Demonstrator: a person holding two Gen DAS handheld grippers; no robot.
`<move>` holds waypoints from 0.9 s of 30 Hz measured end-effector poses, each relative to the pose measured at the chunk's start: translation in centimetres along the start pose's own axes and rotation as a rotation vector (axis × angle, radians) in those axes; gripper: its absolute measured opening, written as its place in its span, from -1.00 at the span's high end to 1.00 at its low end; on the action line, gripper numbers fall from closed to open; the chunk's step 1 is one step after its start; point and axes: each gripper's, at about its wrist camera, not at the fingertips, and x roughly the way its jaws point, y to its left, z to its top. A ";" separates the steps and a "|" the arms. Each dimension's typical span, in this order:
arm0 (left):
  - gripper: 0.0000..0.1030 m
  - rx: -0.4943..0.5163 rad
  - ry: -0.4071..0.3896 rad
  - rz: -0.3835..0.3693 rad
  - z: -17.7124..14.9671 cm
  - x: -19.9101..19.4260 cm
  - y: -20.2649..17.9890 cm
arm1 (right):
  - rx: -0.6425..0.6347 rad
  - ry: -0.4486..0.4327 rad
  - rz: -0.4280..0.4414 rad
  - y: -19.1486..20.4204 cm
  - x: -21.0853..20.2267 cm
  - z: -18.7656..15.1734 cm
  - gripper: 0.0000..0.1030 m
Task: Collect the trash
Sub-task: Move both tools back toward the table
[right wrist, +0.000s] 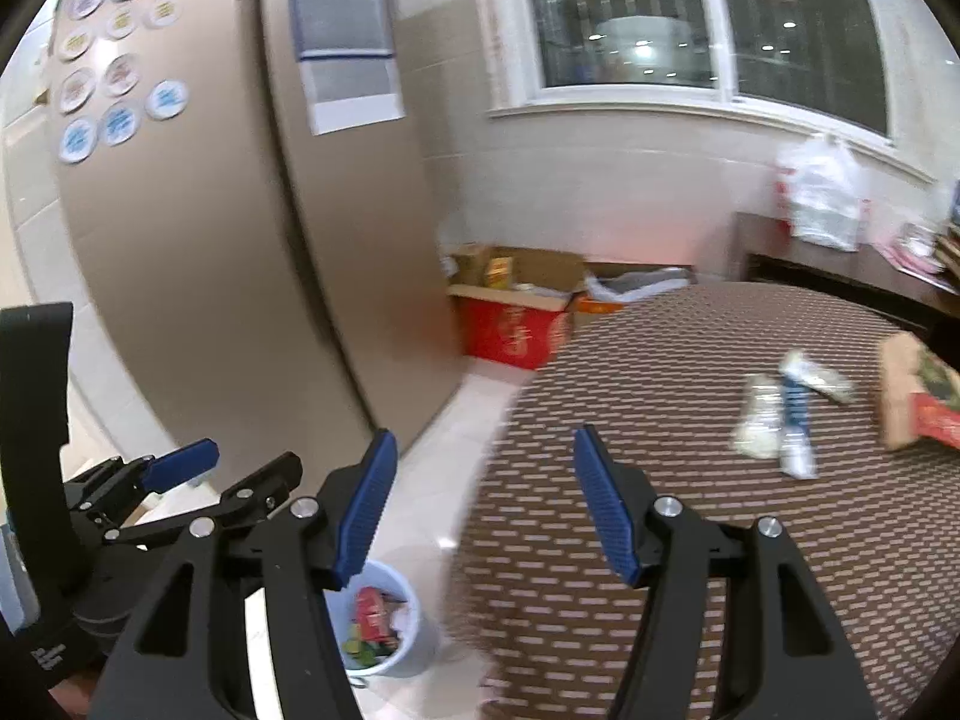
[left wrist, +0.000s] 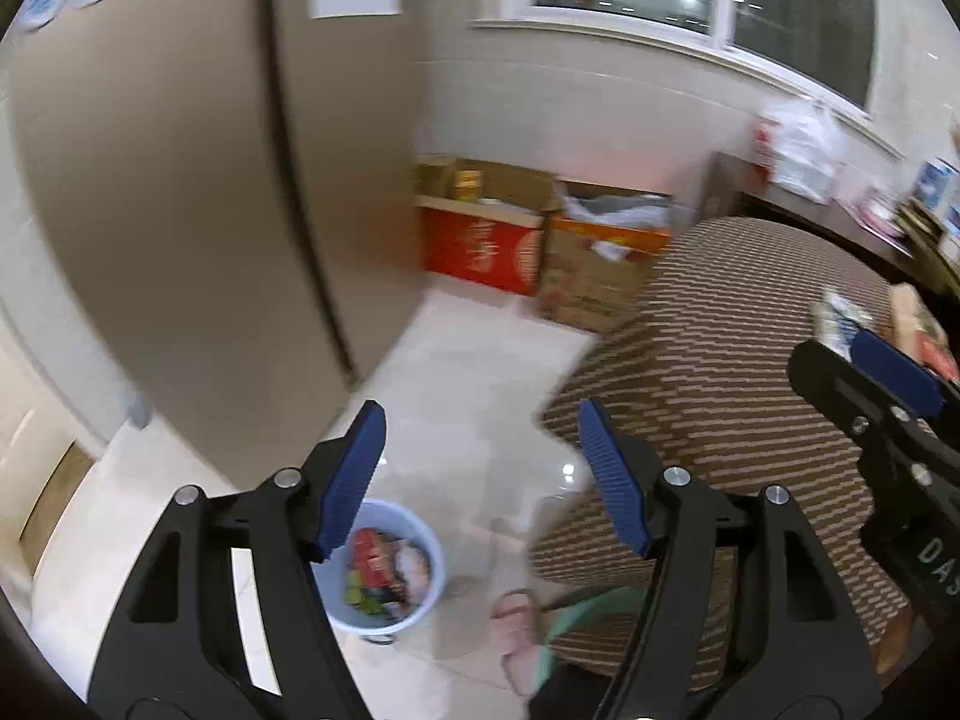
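A: Tiled floor (left wrist: 456, 372), brown striped worktop (right wrist: 690, 510), beige wall, dark window at 12 o'clock. Frames blurred. Left gripper (left wrist: 483, 468)?

B: Fingers (left wrist: 354, 480) spread wide, nothing between them. It hangs over the floor off the worktop's edge. Pale blue bin (left wrist: 384, 570) at 6 o'clock below the left finger, holding a red packet and mixed wrappers.

A: Right gripper (right wrist: 486, 486)?

B: Fingers (right wrist: 606, 510) also wide apart, holding nothing. It sits over the worktop's near-left edge. In the left view it shows at 3 o'clock; in the right view the left gripper shows at 9 o'clock.

A: Trash on the worktop?

B: Crumpled white-and-blue wrappers (right wrist: 780, 420) at 2 o'clock from the right fingers, well apart from them. Torn brown-and-red carton (right wrist: 912, 396) just beside, at 3 o'clock.

A: Farther out?

B: Red box (right wrist: 516, 330) and open cardboard boxes against the wall at 12 o'clock. White plastic bag (right wrist: 822, 192) on a dark sideboard at 2 o'clock. Pink slipper (left wrist: 516, 630) on the floor beside the bin.
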 end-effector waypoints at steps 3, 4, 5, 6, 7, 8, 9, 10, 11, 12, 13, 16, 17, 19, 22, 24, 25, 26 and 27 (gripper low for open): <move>-0.29 0.041 0.008 -0.070 0.6 0.5 -4.3 | 0.024 -0.010 -0.065 -3.8 -1.0 0.3 -0.18; -0.29 0.054 0.015 -0.100 0.8 0.8 -5.9 | 0.035 -0.013 -0.085 -5.0 -1.4 0.3 -0.19; -0.29 0.060 0.021 -0.128 1.0 1.1 -7.3 | 0.050 -0.011 -0.114 -6.6 -1.8 0.2 -0.19; -0.29 0.066 0.030 -0.154 1.2 1.4 -8.4 | 0.064 -0.008 -0.138 -7.9 -1.9 0.1 -0.19; -0.29 0.073 0.046 -0.187 1.4 1.9 -9.9 | 0.073 -0.005 -0.157 -8.8 -2.0 0.0 -0.20; -0.29 0.077 0.058 -0.208 1.6 2.3 -10.9 | 0.091 0.001 -0.184 -10.3 -2.2 -0.1 -0.20; -0.29 0.080 0.072 -0.234 1.8 2.8 -12.3 | 0.109 0.007 -0.201 -11.7 -2.3 -0.1 -0.20; -0.29 0.084 0.079 -0.243 1.9 3.1 -13.1 | 0.121 0.011 -0.212 -12.6 -2.3 -0.3 -0.20; -0.29 0.091 0.086 -0.253 2.1 3.7 -14.3 | 0.138 0.017 -0.232 -14.1 -2.3 -0.4 -0.20; -0.29 0.096 0.092 -0.258 2.2 4.1 -15.2 | 0.151 0.023 -0.247 -15.2 -2.3 -0.5 -0.20; -0.29 0.103 0.101 -0.263 2.2 4.5 -16.2 | 0.161 0.026 -0.257 -16.0 -2.3 -0.7 -0.20; -0.29 0.132 0.118 -0.272 2.5 6.0 -19.1 | 0.196 0.044 -0.287 -18.5 -1.9 -0.8 -0.21; -0.29 0.139 0.122 -0.267 2.6 6.5 -19.8 | 0.207 0.047 -0.296 -19.3 -1.7 -0.9 -0.23; -0.29 0.159 0.127 -0.265 2.9 7.2 -21.2 | 0.221 0.053 -0.301 -20.4 -1.5 -1.1 -0.23; -0.29 0.192 0.130 -0.256 3.2 8.1 -22.7 | 0.241 0.060 -0.302 -21.9 -0.8 -1.2 -0.23; -0.29 0.206 0.135 -0.248 3.5 8.8 -23.3 | 0.246 0.065 -0.300 -22.3 -0.5 -1.3 -0.23; -0.29 0.210 0.142 -0.251 3.7 9.2 -23.6 | 0.247 0.067 -0.299 -22.6 -0.3 -1.4 -0.24; -0.29 0.213 0.145 -0.253 3.7 9.4 -23.9 | 0.249 0.069 -0.298 -22.6 -0.1 -1.3 -0.24; -0.29 0.220 0.146 -0.255 3.7 9.6 -24.1 | 0.251 0.073 -0.295 -22.8 0.2 -1.3 -0.24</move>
